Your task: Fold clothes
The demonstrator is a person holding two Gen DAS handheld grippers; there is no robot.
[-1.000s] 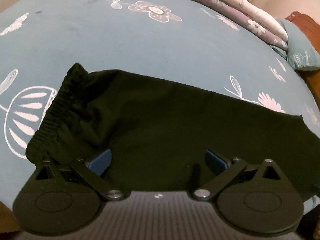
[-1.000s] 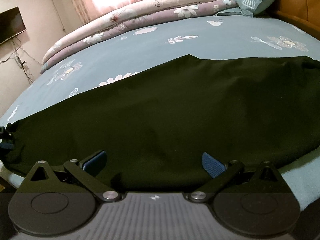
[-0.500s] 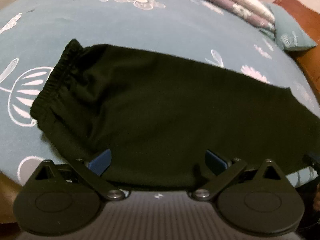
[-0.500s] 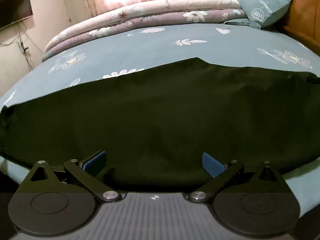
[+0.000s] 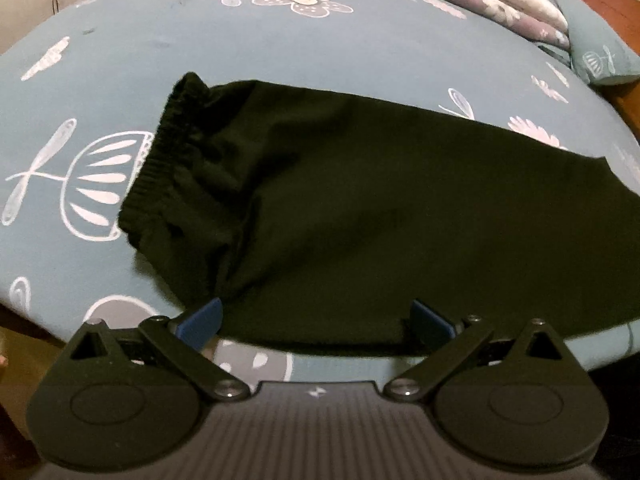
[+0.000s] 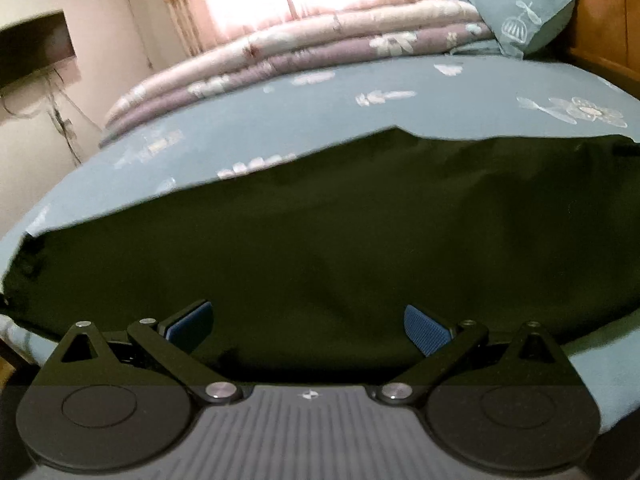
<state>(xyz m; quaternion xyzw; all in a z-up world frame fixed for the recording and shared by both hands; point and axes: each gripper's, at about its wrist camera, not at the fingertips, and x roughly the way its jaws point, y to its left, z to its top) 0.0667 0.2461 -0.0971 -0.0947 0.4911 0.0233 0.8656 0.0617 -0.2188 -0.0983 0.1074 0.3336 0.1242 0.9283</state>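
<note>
A pair of black trousers (image 5: 380, 216) lies spread flat across a bed covered by a blue-grey sheet (image 5: 280, 48) printed with white flowers. In the left wrist view the ribbed, gathered waistband (image 5: 168, 152) sits at the left end of the garment, and the cloth runs off to the right, with some creases just below the waistband. The left gripper (image 5: 316, 322) hangs at the near edge of the trousers with its jaws wide apart, the blue pads (image 5: 200, 320) on either side of the hem and nothing between them. In the right wrist view the dark cloth fills the middle of the frame, its far edge rising to a small peak. The right gripper (image 6: 308, 322) is likewise spread wide over the near edge of the fabric, holding nothing. Beyond the trousers a rolled floral quilt (image 6: 320, 48) lies along the far side of the bed, with a teal pillow (image 6: 520, 20) against a wooden headboard (image 6: 600, 12) to its right. A dark screen (image 6: 36, 48) hangs on the left wall.
</note>
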